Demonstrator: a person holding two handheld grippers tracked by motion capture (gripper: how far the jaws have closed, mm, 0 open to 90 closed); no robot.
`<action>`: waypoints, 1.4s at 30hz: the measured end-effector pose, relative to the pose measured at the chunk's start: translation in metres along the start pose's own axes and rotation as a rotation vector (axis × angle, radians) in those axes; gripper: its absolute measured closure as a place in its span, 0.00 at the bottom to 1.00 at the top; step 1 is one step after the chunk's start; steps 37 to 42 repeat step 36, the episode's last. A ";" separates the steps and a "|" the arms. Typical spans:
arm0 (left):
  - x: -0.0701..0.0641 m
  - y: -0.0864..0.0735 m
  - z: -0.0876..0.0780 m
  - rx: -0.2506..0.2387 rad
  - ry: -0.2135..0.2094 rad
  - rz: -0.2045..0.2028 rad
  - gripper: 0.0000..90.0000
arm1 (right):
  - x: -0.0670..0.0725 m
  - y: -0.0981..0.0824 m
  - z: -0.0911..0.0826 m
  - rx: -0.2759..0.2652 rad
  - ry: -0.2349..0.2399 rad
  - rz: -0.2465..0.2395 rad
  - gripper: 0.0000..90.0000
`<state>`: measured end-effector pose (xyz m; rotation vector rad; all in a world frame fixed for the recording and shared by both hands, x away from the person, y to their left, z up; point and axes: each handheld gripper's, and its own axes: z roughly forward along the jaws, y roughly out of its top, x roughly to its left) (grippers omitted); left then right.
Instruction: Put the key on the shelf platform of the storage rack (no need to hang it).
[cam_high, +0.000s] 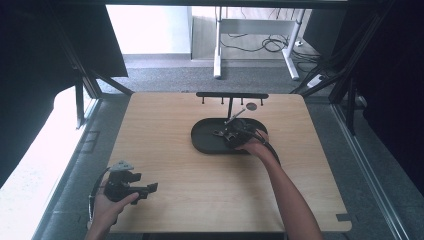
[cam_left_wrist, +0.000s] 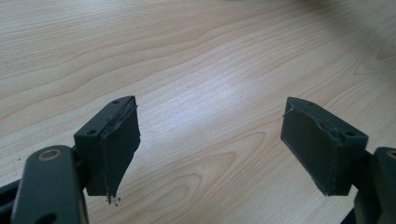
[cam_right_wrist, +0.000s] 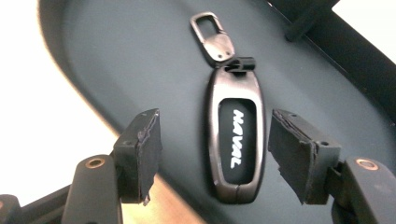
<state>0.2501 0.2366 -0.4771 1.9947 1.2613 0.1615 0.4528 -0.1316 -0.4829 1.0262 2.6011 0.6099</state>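
Key fob (cam_right_wrist: 236, 139) lay flat in the dark tray (cam_right_wrist: 116, 56), between the right gripper (cam_right_wrist: 215, 156) fingers, which stood apart and clear of it; placing looked done. Left gripper (cam_left_wrist: 210, 149) gaped empty over bare table (cam_left_wrist: 196, 60), withdrawal remaining.

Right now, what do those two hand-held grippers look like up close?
Both are black. The left gripper carries a grey three-cornered plate and trails a dark cable. Each has two blocky jaws with worn, frayed dark pads and brass-coloured rivets. The forearms are bare, without sleeves.
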 end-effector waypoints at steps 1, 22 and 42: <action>0.000 0.000 0.000 0.002 0.000 0.003 0.22 | 0.002 -0.001 -0.003 -0.005 0.004 0.002 0.38; -0.004 0.000 0.005 0.007 0.002 0.010 0.22 | 0.036 -0.068 -0.055 -0.171 0.120 0.001 0.40; -0.006 0.000 0.007 0.018 0.003 0.010 0.22 | 0.067 -0.115 -0.053 -0.179 0.169 -0.006 0.40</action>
